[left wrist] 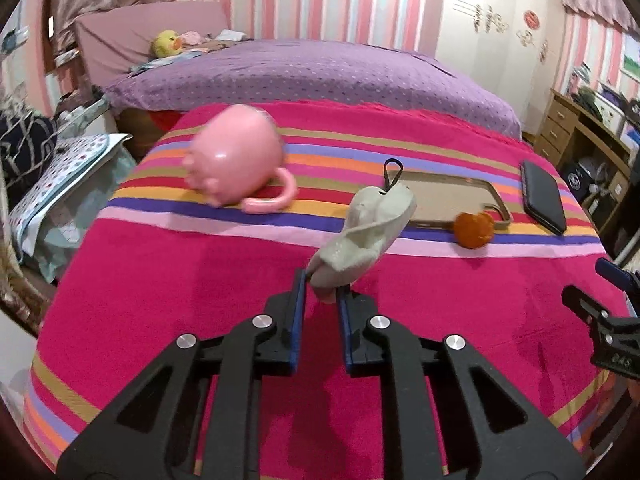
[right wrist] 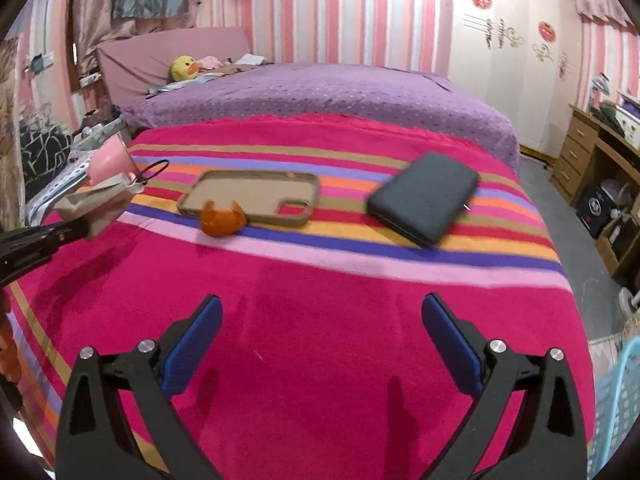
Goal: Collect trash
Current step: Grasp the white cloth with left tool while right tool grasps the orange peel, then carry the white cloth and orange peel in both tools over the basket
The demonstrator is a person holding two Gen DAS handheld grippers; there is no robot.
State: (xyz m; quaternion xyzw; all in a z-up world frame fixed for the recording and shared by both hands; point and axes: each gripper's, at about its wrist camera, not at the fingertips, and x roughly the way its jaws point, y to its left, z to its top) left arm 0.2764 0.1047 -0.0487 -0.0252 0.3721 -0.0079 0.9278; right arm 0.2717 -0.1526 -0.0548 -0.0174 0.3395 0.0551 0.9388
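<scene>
My left gripper (left wrist: 323, 286) is shut on a pale grey-beige cloth pouch (left wrist: 366, 236) with a black loop, held above the striped pink bedspread (left wrist: 200, 280). The pouch also shows at the left in the right wrist view (right wrist: 96, 202). An orange peel (left wrist: 473, 229) lies on the stripes by a beige phone case (left wrist: 448, 196); both show in the right wrist view, the peel (right wrist: 222, 220) in front of the case (right wrist: 252, 196). My right gripper (right wrist: 320, 336) is wide open and empty, low over the bedspread.
A pink pig-shaped mug (left wrist: 236, 162) lies on the bed at left. A dark phone (right wrist: 426, 198) lies right of the case. A yellow duck plush (right wrist: 184, 68) sits by the headboard. A wooden desk (right wrist: 596, 152) stands at right; a light blue basket (right wrist: 620, 396) at lower right.
</scene>
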